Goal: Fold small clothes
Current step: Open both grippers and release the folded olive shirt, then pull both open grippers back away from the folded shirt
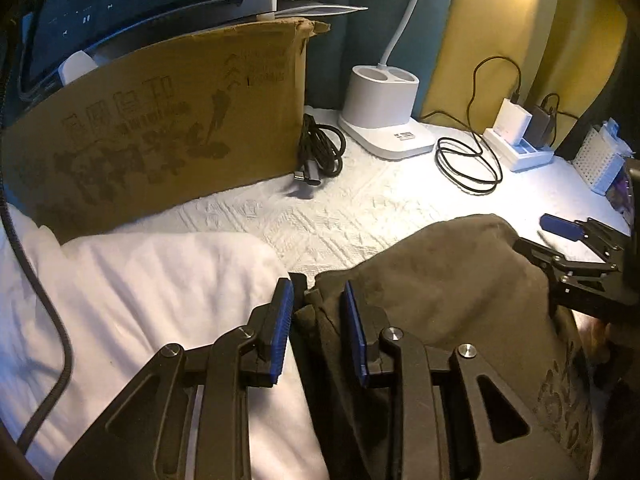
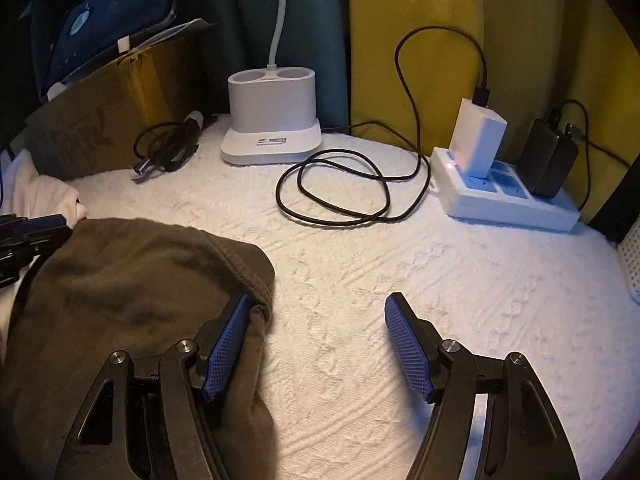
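Left gripper (image 1: 318,308) straddles the near-left edge of the dark olive garment (image 1: 440,280), jaws apart around a bunched fold but not clenched on it. That garment lies heaped at the near edge of the desk (image 2: 440,280), just beside a white cloth (image 1: 140,300) on its left. Right gripper (image 2: 316,340) is released, its left finger (image 2: 228,344) touching the garment's right hem. Judging by this, the fold is barely begun; next, both need to pinch an edge and spread it flat.

Olive-brown garment (image 2: 132,280), white embossed cloth (image 2: 400,288) (wavy relief), blue-padded black tool (image 2: 316,344), brown printed cardboard box (image 1: 160,128).
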Available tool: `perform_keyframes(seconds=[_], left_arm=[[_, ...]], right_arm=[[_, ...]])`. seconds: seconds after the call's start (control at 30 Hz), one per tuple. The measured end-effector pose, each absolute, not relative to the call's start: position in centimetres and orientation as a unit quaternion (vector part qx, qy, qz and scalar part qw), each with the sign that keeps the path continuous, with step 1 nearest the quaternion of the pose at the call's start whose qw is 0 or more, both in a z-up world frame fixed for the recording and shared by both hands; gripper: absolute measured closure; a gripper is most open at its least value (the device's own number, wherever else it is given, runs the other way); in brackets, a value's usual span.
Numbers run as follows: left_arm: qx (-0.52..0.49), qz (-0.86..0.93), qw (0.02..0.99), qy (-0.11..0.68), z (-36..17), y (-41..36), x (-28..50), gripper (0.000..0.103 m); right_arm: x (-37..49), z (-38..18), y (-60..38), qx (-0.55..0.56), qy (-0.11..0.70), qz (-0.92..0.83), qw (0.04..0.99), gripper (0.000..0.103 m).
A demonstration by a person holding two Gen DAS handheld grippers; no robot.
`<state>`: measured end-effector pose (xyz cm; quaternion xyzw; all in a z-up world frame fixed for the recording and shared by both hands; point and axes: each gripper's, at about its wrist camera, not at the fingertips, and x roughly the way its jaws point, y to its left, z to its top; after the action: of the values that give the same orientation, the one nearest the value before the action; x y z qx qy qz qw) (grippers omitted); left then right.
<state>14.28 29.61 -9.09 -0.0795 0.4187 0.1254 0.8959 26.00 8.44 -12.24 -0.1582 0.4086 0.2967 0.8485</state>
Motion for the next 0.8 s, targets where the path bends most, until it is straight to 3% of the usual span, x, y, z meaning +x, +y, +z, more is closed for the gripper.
perform_keyframes(seconds=[0.4,0.8], left_arm=[[-0.086,0.088,0.915,0.383,-5.7,25.4,10.7,0.075],[-0.066,0.099,0.895,0.430,-8.8,23.0,7.0,0.073]], right_arm=[[24.0,-10.6,5.9,-0.162,0.405,0.274,0.857,0.032],[18.9,-9.8,3.8,-0.157,0.407,0.295,0.850,0.032]])
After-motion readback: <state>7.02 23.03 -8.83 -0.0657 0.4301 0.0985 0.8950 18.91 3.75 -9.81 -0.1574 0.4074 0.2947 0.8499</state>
